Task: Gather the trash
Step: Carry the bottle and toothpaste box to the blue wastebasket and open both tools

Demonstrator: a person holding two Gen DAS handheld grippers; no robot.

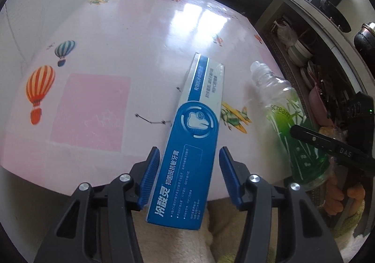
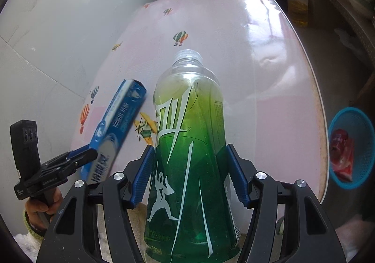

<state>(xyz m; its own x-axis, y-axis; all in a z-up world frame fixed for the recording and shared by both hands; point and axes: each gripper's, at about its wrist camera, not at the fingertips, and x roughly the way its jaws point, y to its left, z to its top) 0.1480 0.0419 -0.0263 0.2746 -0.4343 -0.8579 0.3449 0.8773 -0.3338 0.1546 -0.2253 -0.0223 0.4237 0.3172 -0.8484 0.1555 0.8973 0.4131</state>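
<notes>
Left gripper is clamped on the blue toothpaste box, which pokes up toward 12 o'clock over the pink table. Right gripper squeezes the green plastic bottle, cap at 12 too. Off at 3 o'clock beyond the table edge sits a blue basket with something red inside, maybe a wrapper.

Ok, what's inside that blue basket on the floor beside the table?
The blue basket holds a crumpled red wrapper or bag. Its near wall and the table edge hide the bottom, so anything beneath stays unseen.
</notes>
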